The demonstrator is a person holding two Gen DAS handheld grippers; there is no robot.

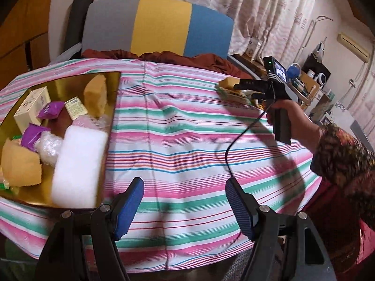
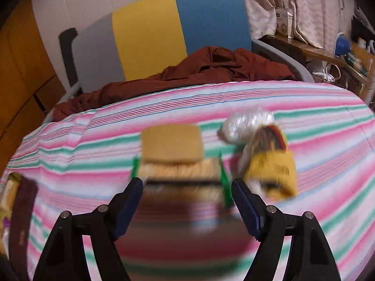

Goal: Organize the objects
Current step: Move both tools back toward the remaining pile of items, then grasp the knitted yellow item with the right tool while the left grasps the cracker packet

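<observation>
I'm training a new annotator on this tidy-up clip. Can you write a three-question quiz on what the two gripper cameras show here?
1. True or false: the left gripper holds the white foam block.
2. Which lies in the gold tray? A) purple packets B) a red mug C) a spoon
3. Fill in: on the striped cloth, the tan sponge ahead of the right gripper rests on a packet with ____ edges.

Key
1. False: its jaws stand open over the cloth, nothing between them.
2. A
3. green
</observation>
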